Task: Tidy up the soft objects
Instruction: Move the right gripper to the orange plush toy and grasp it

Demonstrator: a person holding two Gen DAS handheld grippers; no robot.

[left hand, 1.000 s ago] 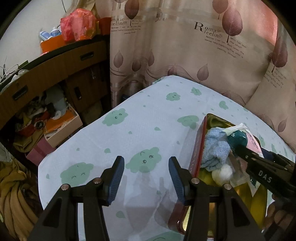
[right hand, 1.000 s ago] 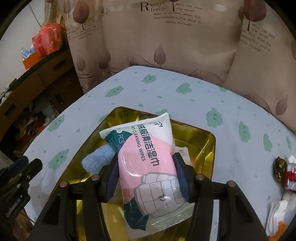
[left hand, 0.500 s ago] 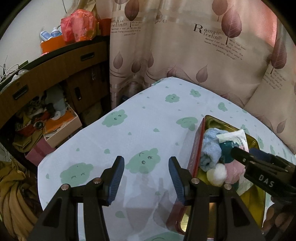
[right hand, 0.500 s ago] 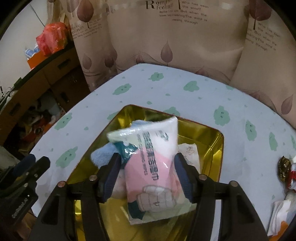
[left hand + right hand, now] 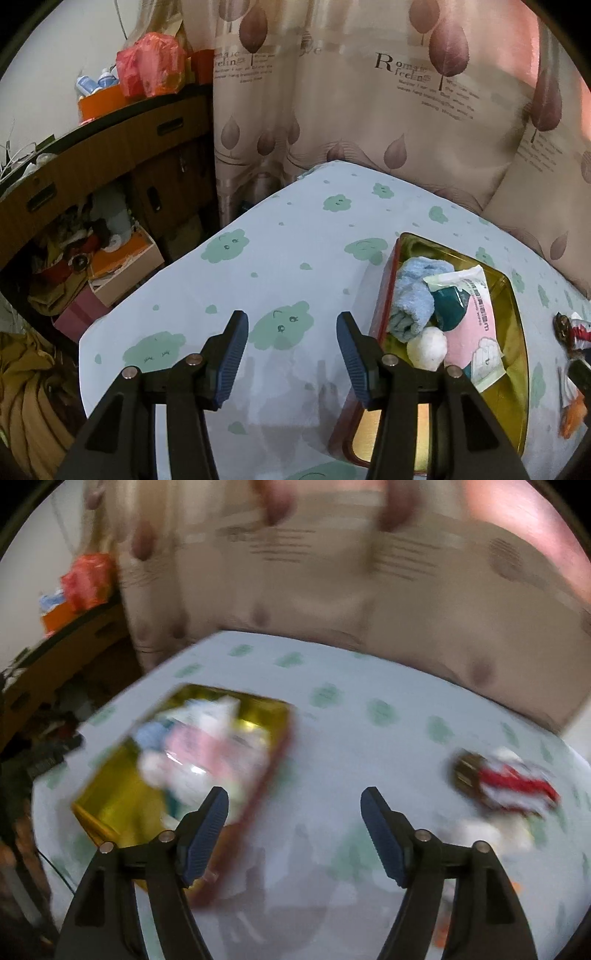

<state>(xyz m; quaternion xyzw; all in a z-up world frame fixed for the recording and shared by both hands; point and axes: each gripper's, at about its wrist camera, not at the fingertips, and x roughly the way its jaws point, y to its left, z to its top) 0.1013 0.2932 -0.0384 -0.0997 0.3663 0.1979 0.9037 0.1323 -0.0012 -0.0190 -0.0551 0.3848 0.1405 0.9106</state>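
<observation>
A gold tray point(image 5: 517, 354) with a red outer wall lies on the bed. In it lie a pink wet-wipes pack point(image 5: 471, 325), a blue towel point(image 5: 412, 299) and a white ball point(image 5: 428, 347). My left gripper point(image 5: 291, 350) is open and empty over the sheet, left of the tray. My right gripper point(image 5: 295, 830) is open and empty, just right of the tray point(image 5: 110, 801) in its blurred view; the wipes pack point(image 5: 210, 757) lies in the tray.
The bed has a pale sheet with green clouds point(image 5: 280, 325). Small red, brown and white items point(image 5: 506, 779) lie on the sheet at the right, also in the left wrist view point(image 5: 572, 332). Leaf-print pillows point(image 5: 369, 110) stand behind. A cluttered wooden cabinet point(image 5: 92, 192) stands to the left.
My right gripper has let go of the wipes pack, which now lies in the tray, and has swung right with jaws wide. The left gripper has not moved.
</observation>
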